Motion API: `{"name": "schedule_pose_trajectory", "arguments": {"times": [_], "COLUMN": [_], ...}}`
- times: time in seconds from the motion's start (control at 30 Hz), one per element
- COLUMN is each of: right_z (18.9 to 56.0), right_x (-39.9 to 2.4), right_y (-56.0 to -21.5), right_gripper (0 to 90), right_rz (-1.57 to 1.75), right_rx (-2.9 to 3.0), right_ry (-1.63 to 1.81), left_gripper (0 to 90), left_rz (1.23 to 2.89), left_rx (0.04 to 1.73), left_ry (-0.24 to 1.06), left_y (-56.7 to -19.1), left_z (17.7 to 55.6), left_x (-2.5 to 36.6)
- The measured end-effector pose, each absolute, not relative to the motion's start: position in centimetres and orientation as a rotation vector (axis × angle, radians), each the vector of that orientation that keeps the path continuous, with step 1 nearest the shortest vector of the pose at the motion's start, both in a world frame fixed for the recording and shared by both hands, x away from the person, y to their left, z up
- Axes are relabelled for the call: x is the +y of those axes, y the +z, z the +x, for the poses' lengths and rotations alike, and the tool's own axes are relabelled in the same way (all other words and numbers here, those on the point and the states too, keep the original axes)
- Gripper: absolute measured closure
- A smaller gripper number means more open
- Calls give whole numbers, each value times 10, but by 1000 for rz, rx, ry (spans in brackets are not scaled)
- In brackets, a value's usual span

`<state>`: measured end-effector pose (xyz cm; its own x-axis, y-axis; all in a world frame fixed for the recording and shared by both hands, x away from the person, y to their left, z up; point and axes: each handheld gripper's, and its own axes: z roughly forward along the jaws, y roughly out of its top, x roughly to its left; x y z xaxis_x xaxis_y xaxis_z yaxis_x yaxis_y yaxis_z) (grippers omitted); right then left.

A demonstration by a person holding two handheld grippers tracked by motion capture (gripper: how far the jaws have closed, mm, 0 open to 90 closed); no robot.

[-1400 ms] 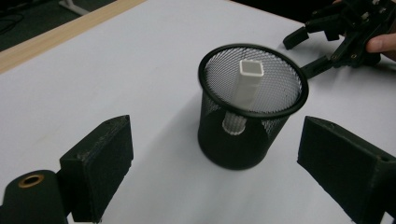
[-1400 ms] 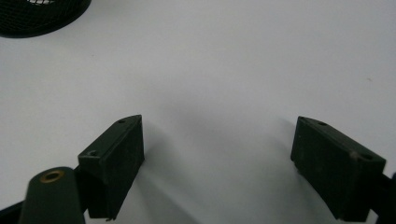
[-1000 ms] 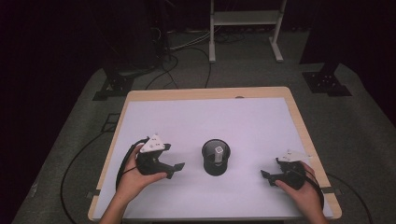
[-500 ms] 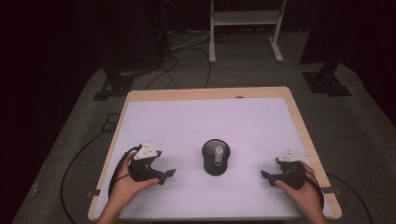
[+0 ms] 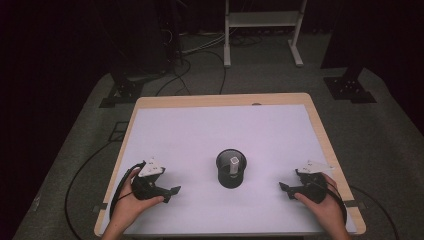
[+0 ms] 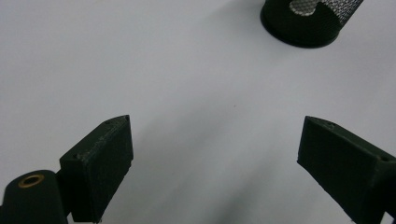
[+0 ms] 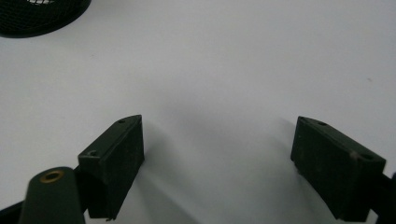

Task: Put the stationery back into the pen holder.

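A dim lab or recording studio: one white tabletop (image 5: 200, 135) with a wooden rim stands on grey carpet (image 5: 380, 130), black cables (image 5: 197, 67) trail across the far floor, and dark stand bases (image 5: 350, 87) and a white metal frame (image 5: 262, 22) stand beyond.

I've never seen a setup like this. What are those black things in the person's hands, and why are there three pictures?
No robot here: a person holds two hand-held grippers, the left gripper and the right gripper, each with two black jaws. The high view looks down on the white table from above. The other two pictures come from a camera riding on each gripper, looking along its jaws. Between the grippers stands a black mesh cup with something pale inside. Both grippers are open and hold nothing.
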<state>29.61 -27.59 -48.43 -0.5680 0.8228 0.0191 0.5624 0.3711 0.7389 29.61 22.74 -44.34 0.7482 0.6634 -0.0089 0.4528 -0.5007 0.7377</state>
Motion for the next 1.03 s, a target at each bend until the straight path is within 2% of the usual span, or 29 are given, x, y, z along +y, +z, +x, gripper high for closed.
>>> {"name": "schedule_pose_trajectory", "arguments": {"times": [0.7, 1.03], "right_z": [296, 296], "right_x": [-276, -276], "right_y": [-484, -484], "right_gripper": [162, 162], "right_rz": [1212, 1211], "right_rx": [2285, 2285], "right_ry": [1022, 1022], "left_gripper": [98, 87], "left_rz": [2251, 2204], "left_rx": [897, 873], "left_ry": [375, 405], "left_y": [-473, -479], "left_z": [286, 281], "left_x": [241, 245]}}
